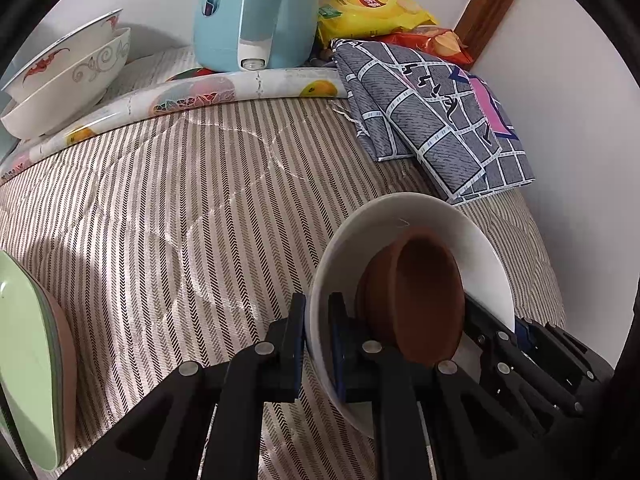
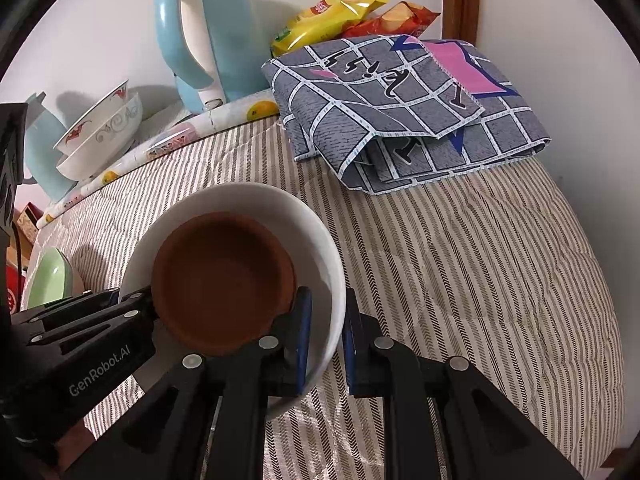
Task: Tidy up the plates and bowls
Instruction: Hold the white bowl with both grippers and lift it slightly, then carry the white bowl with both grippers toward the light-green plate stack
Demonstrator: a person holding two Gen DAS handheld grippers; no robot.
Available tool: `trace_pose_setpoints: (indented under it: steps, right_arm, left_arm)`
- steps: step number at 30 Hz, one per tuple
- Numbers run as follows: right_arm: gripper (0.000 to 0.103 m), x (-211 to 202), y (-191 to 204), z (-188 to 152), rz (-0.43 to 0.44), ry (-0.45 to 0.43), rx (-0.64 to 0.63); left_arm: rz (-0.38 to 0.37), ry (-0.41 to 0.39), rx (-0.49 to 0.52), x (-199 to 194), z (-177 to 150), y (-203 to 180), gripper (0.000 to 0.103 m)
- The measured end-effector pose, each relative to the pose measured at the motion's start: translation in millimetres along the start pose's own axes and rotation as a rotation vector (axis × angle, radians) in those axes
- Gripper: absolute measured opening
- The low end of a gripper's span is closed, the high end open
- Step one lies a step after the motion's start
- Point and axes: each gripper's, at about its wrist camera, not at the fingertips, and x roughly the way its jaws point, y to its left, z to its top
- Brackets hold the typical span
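A white bowl [image 1: 400, 216] [image 2: 320, 240] holds a smaller brown bowl [image 1: 420, 296] [image 2: 220, 280] and hangs tilted just above the striped bedcover. My left gripper [image 1: 318, 312] is shut on its left rim, one finger inside the wall and one outside. On the opposite rim, my right gripper [image 2: 326, 312] is shut the same way. Each gripper also shows in the other's view: the right gripper [image 1: 500, 328] and the left gripper [image 2: 140, 300]. Two patterned white bowls [image 1: 68, 76] [image 2: 100, 132] sit stacked at the back left. A green dish [image 1: 28, 360] [image 2: 50, 280] rests on a pink one at the near left.
A blue kettle [image 1: 256, 12] [image 2: 204, 32] stands at the back by the wall. Beside it lie snack bags [image 1: 372, 12] [image 2: 332, 16] and a folded grey checked cloth [image 1: 432, 120] [image 2: 400, 112]. A rolled fruit-print mat [image 1: 200, 92] [image 2: 180, 136] crosses the back. The white wall closes the right side.
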Motion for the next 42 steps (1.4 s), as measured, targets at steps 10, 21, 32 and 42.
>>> trace_pose_setpoints:
  steps: [10, 21, 32, 42]
  right_arm:
    - [0.014, -9, -2, -10, 0.016, -0.006, 0.033]
    - [0.014, -30, 4, -33, 0.037, -0.006, 0.039]
    - [0.013, -68, 14, -45, 0.049, -0.047, 0.041]
    - [0.013, -95, 25, -48, 0.060, -0.092, 0.030]
  left_arm:
    - [-0.014, 0.007, -0.014, -7, -10, 1, 0.011]
    - [-0.003, 0.001, -0.016, -31, -34, 3, 0.011]
    - [0.003, -0.044, 0.002, -69, -47, 1, 0.011]
    - [0.007, -0.074, 0.000, -98, -53, 6, 0.011]
